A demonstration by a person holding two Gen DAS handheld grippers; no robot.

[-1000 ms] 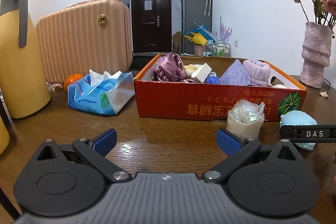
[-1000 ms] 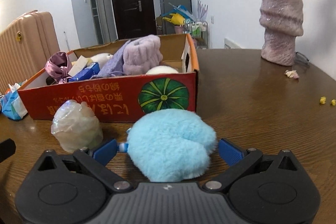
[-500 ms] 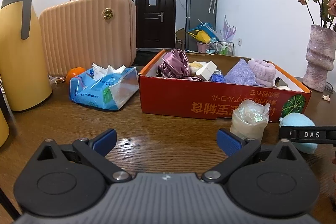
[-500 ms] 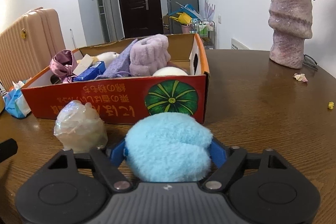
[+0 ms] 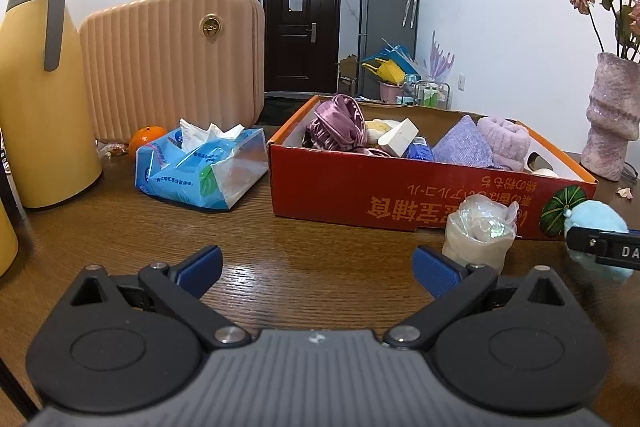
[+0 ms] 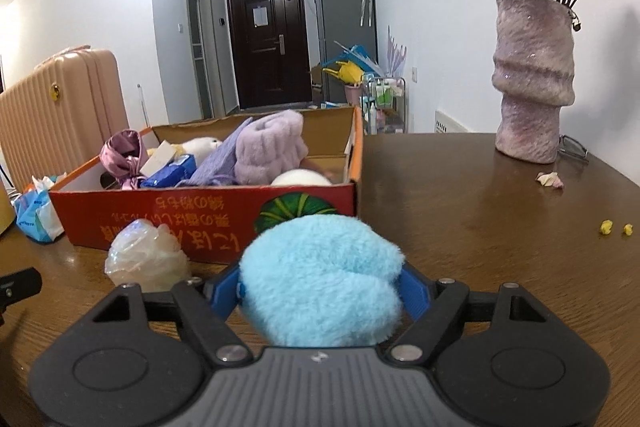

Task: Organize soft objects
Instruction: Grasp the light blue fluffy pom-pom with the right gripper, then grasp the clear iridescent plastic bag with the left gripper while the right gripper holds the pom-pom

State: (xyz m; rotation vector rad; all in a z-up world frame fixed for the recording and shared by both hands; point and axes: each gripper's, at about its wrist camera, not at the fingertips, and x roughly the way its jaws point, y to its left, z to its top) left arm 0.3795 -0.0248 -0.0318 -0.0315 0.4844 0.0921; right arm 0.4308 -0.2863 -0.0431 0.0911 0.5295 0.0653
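The red box [image 6: 208,215] is sitting at twelve o'clock while the right gripper [image 6: 320,293], wide open before, is now squeezing the blue fluffy ball [image 6: 320,283] in front of it, and the left gripper [image 5: 318,265] is staying open with nothing inside.

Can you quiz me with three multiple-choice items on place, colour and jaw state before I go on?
1. Where is the clear-wrapped bundle?
A. inside the box
B. on the table in front of the box
C. beside the vase
2. What colour is the puff in the right gripper?
A. light blue
B. purple
C. orange
3. How do the left gripper's jaws stand?
A. shut on the bundle
B. shut on nothing
C. open, nothing between them

Answers: 1 B, it stands on the wood against the red front wall. 2 A, its fur is pale blue. 3 C, only bare table shows between the pads.
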